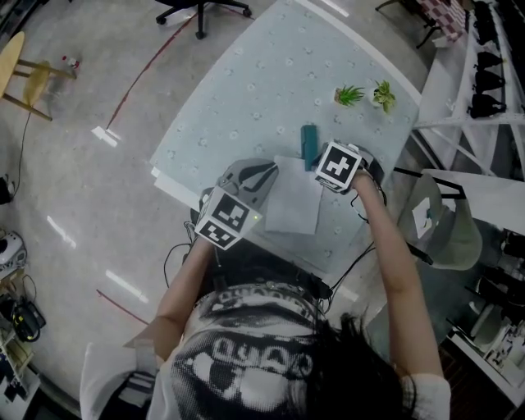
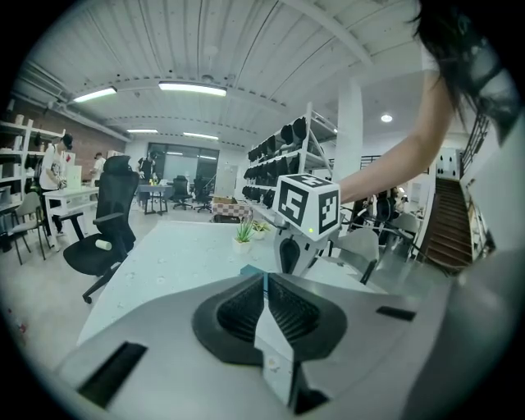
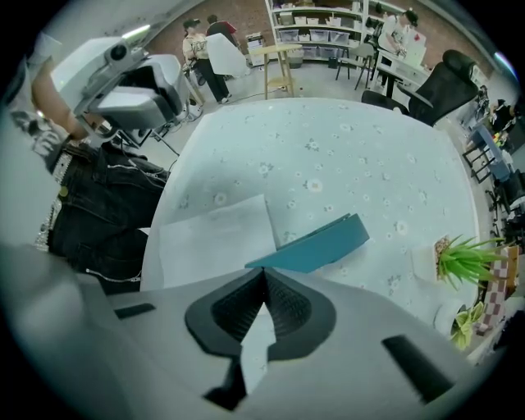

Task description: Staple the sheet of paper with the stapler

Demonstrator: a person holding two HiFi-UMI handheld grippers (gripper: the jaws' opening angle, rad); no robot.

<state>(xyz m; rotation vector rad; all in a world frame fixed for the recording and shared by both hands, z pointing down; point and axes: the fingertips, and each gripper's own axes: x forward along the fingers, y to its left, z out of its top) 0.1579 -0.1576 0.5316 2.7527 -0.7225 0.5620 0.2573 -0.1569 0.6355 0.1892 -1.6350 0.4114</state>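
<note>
Pale green cloth with tiny flowers covers the table, and the person stands at its near edge, at 6 o'clock in the head view. Closest in, the left gripper sits at 9 o'clock from the sheet of paper, right by its left side. Its jaws are pressed together with nothing between them. I think it is there to stop the paper from sliding, but I cannot tell if it touches the paper. The paper lies flat near the table's near edge. At 1 o'clock from the paper lies the stapler, long and blue-green, and its near end comes up to the paper's top corner. I cannot tell if that corner is inside the stapler's mouth. The right gripper points straight down over that near end. Its jaws are squeezed together too, with nothing in them. That makes sense to me, because closed jaws make one hard tip, good for pushing the stapler's top down. It is not clear if the tip touches the stapler. Farther off at 1 o'clock, a spiky little plant and a leafy one stand by the far edge, out of the way. Past the table, at 11 o'clock, an office chair stands on the shiny floor.
</note>
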